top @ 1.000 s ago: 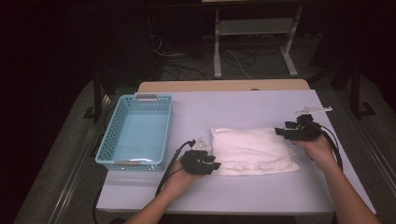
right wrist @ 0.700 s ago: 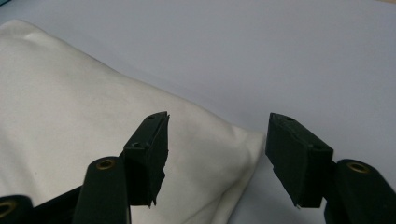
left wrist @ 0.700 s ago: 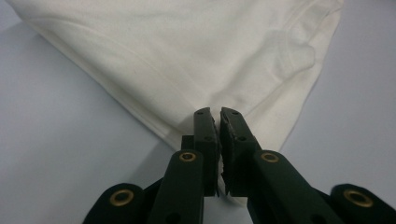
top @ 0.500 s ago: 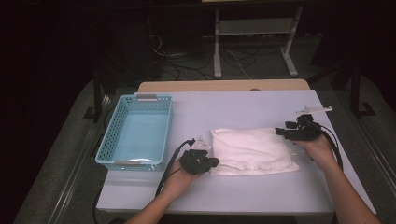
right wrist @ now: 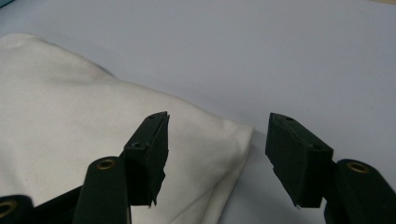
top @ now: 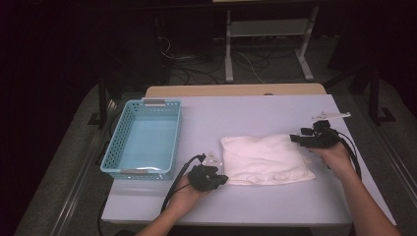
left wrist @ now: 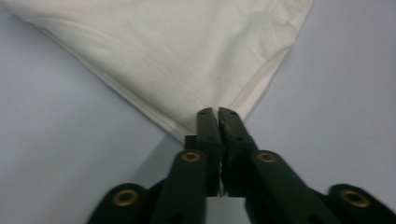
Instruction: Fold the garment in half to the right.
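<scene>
While the folded white cloth (top: 265, 160) lies flat at centre right of the high view, your left gripper (left wrist: 218, 113) pinches its lower left corner, jaws having just eased a little. Your right gripper (right wrist: 217, 158) stands open over the cloth's right corner, clamping nothing. Blue basket (top: 146, 140) sits left of centre on the table (top: 255, 110).

On your table (top: 255, 110), the folded cloth (top: 265, 158) lies right of centre, toward your edge. The basket (top: 129, 135) sits well to its left, near the table's left edge. Your left gripper (top: 223, 179) is at the cloth's near left corner; your right gripper (top: 294, 139) is at its far right corner.
</scene>
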A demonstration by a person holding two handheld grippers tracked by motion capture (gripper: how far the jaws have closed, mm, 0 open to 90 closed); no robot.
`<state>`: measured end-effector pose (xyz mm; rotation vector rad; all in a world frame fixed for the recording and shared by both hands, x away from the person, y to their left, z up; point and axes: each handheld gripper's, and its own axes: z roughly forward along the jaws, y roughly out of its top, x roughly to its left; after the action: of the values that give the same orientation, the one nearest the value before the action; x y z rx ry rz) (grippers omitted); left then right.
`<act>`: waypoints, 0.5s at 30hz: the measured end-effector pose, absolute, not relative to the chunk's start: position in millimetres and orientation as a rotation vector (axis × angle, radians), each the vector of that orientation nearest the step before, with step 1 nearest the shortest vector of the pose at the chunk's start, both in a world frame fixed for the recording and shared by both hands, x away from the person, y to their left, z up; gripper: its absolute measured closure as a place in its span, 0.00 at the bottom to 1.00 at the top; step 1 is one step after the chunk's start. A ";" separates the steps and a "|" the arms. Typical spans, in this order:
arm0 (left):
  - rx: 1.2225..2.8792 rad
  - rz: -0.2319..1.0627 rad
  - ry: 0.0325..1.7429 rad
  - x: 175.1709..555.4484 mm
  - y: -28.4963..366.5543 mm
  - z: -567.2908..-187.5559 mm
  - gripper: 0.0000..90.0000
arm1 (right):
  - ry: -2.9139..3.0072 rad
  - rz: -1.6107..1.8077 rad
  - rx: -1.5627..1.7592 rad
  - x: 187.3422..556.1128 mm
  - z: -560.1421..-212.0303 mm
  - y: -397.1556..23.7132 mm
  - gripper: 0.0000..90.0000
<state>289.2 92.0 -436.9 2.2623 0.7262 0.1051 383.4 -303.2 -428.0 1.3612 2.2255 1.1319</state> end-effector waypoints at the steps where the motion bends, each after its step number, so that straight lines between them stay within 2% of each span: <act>1: 2.256 0.136 0.742 289.0 92.6 -436.3 0.80 | 2.225 1.132 1.361 383.3 -428.1 -303.4 0.42; 3: 2.245 0.130 0.762 288.9 94.6 -437.3 0.64 | 2.226 1.132 1.360 383.1 -428.0 -303.7 0.42; 7: 2.258 0.136 0.778 286.2 93.1 -443.7 0.46 | 2.227 1.130 1.361 383.4 -428.4 -303.4 0.42; 9: 2.256 0.162 0.773 285.5 89.6 -446.0 0.43 | 2.229 1.128 1.356 383.7 -428.5 -302.8 0.42; 15: 2.257 0.272 0.759 281.2 79.1 -449.6 0.45 | 2.235 1.125 1.356 383.6 -429.1 -301.5 0.42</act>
<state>281.2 79.1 -449.6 2.2573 0.7593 0.2721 383.6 -301.5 -429.1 1.3557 2.2346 1.1246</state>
